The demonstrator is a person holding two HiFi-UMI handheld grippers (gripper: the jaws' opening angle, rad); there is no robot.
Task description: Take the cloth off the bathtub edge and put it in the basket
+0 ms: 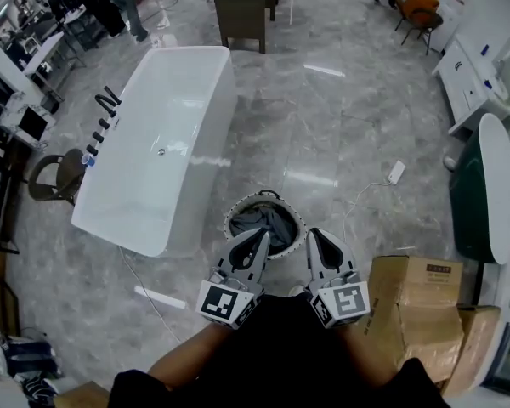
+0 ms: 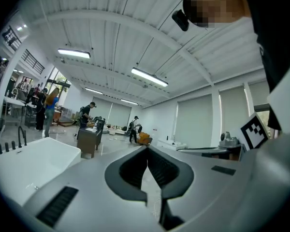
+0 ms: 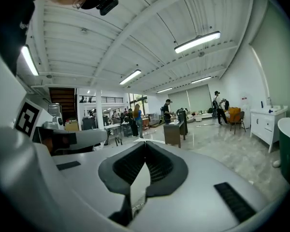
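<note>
Since cloth (image 1: 272, 221) is lying in basket (image 1: 227, 221), left tongs (image 1: 263, 235) and right tongs (image 1: 313, 235) are hovering pinched together, empty; lifting straight up seems safest.

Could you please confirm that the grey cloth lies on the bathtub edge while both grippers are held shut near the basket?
Not quite: the head view shows the grey cloth lying in the basket, not on the bathtub edge. The left gripper and right gripper are indeed held shut near the basket.
</note>
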